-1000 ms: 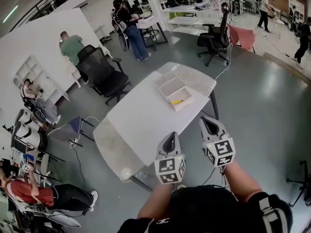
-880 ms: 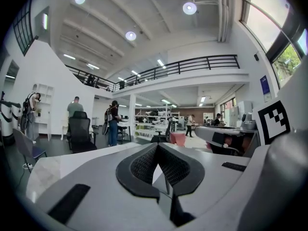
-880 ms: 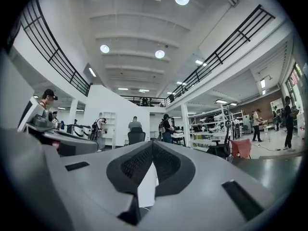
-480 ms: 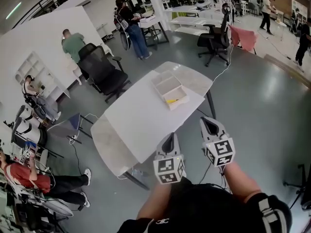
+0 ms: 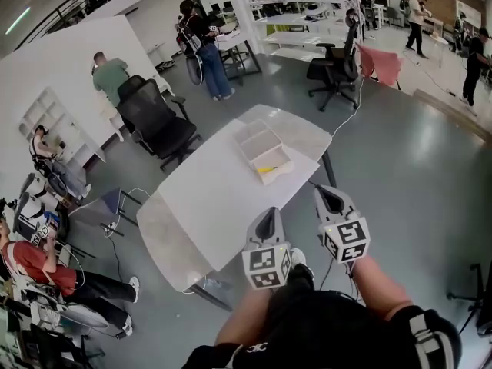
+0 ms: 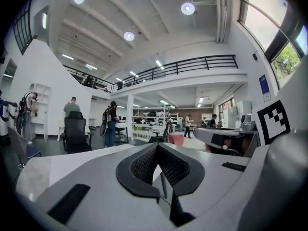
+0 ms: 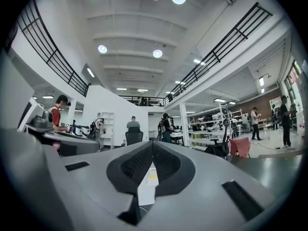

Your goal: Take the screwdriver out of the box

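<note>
A white open box (image 5: 260,142) stands on the far right part of a white table (image 5: 215,198). A yellow screwdriver (image 5: 266,169) lies in the box's near compartment. Both grippers are held side by side short of the table's near edge, well away from the box. My left gripper (image 5: 268,214) has its jaws together with nothing between them. My right gripper (image 5: 328,194) is shut and empty too. In the right gripper view the box (image 7: 152,173) with a yellow spot shows small beyond the jaws.
A black office chair (image 5: 158,118) stands beyond the table's left side, another (image 5: 330,61) at the back with a pink cloth (image 5: 380,61) beside it. A cable (image 5: 350,114) runs over the grey floor. People sit at the left and stand at the back.
The table and box have drifted slightly left and nearer in the head view as the person steps forward. Both grippers stay shut and in the same pose.
</note>
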### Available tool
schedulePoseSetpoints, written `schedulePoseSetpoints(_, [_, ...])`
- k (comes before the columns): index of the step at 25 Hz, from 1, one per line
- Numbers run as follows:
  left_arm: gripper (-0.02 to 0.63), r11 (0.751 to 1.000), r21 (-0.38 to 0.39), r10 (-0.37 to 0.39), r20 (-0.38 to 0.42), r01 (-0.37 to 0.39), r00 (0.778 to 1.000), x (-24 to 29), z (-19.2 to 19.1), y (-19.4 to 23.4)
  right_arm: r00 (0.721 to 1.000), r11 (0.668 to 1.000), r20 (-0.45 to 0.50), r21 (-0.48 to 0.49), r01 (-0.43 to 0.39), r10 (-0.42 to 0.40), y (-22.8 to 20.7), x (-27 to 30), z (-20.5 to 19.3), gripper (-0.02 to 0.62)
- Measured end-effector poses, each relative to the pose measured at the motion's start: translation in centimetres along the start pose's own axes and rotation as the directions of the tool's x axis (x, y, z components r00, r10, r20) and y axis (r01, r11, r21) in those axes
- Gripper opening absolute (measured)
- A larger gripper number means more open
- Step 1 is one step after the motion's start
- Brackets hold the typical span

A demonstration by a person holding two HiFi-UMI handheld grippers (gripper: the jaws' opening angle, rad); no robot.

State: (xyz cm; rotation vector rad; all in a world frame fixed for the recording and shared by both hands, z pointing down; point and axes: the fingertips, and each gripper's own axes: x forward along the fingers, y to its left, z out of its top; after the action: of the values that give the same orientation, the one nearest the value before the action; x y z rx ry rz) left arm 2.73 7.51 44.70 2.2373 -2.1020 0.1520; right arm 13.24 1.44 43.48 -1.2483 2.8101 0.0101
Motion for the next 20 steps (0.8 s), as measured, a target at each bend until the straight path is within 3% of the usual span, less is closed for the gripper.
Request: schedulePoseSetpoints(20, [0.014,0.999,-0.043,0.018,-0.033,-0.019,0.999,22.7,2.0,12.1,0.998,0.997,-0.022,-0.032,-0.065,0.064,-6.9,24.5,-0.7,0.012])
